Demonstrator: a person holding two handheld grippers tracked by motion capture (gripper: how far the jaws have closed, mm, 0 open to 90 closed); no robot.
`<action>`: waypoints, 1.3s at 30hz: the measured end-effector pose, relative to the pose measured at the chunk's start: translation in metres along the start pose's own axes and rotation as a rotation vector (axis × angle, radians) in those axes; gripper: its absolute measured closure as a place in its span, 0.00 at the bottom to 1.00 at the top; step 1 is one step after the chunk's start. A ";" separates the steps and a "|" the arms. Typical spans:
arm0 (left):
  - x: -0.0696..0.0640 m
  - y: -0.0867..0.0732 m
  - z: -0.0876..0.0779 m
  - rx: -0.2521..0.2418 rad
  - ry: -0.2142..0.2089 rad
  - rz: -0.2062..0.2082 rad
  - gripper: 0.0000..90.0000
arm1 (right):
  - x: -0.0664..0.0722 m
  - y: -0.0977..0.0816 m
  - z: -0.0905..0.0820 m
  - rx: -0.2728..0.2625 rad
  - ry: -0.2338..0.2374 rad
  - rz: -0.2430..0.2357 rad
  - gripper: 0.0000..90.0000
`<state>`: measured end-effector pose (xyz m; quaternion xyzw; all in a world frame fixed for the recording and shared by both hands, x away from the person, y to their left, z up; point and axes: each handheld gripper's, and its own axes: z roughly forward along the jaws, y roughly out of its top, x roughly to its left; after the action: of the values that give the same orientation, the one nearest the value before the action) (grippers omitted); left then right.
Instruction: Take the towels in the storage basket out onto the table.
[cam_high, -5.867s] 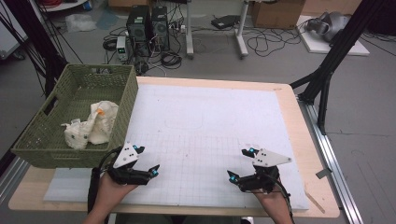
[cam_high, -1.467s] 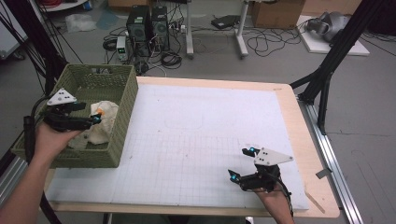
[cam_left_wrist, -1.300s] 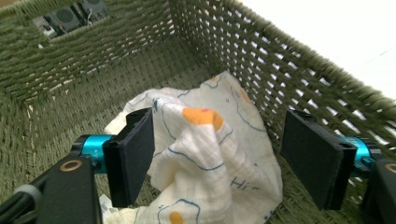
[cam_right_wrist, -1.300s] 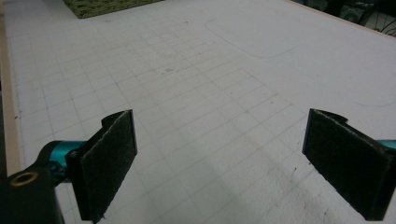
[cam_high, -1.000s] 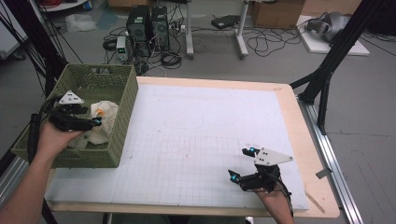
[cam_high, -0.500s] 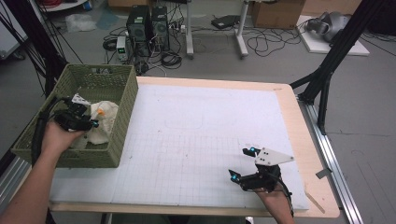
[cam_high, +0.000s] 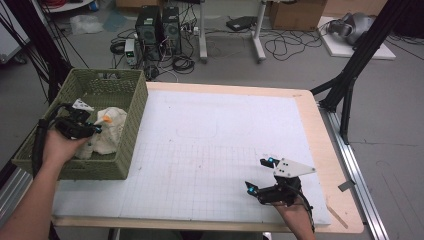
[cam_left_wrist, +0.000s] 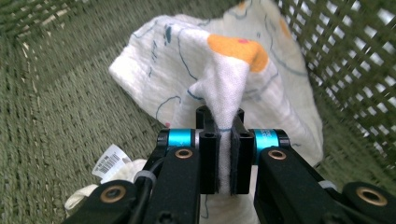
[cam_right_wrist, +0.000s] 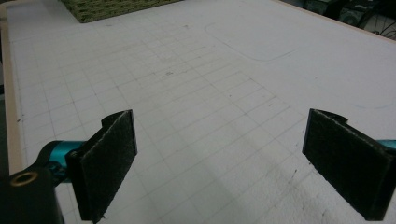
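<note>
The left gripper (cam_high: 89, 129) is reaching into the green basket (cam_high: 131, 145) at the left edge of the table (cam_high: 300, 105), and its jaws, which have just been closing, are now pinching a raised fold of the white cloth (cam_left_wrist: 224, 88) between the pads, as the left gripper view is showing. The cloth (cam_high: 111, 131), printed with thin blue lines and an orange patch (cam_left_wrist: 238, 49), is lying crumpled on the basket floor against the right-hand wall, with a small barcode label (cam_left_wrist: 109, 159) showing beside it at the lower left of that view. Compared with the frame taken some six seconds earlier, the left hand (cam_high: 60, 147) is no longer resting at the near edge of the white gridded mat (cam_high: 210, 150); it is now sitting over the basket's near wall, and compared with the frame half a second earlier the hand is staying in much the same place while the cloth is keeping its position in the basket. The right gripper (cam_high: 260, 175) is lying low over the mat near the front right corner, exactly where the earlier frames are showing it, and its jaws are standing wide apart with nothing between the pads (cam_right_wrist: 109, 158), only bare gridded mat (cam_right_wrist: 210, 102) lying beyond them.
</note>
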<state>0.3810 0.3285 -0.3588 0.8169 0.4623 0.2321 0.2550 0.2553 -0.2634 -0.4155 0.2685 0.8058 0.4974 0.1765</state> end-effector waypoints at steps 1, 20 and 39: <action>0.001 0.000 -0.002 -0.013 -0.001 -0.010 0.94 | 0.000 0.000 0.000 -0.001 0.000 -0.001 0.10; 0.015 -0.007 -0.049 -0.306 -0.020 -0.133 0.95 | -0.001 0.000 -0.001 -0.012 -0.001 0.009 0.10; 0.010 -0.012 -0.074 -0.511 -0.021 -0.140 0.95 | -0.001 0.001 -0.002 -0.020 -0.003 0.007 0.10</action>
<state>0.3326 0.3576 -0.3089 0.6945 0.4412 0.3145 0.4733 0.2555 -0.2651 -0.4140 0.2703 0.7994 0.5059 0.1788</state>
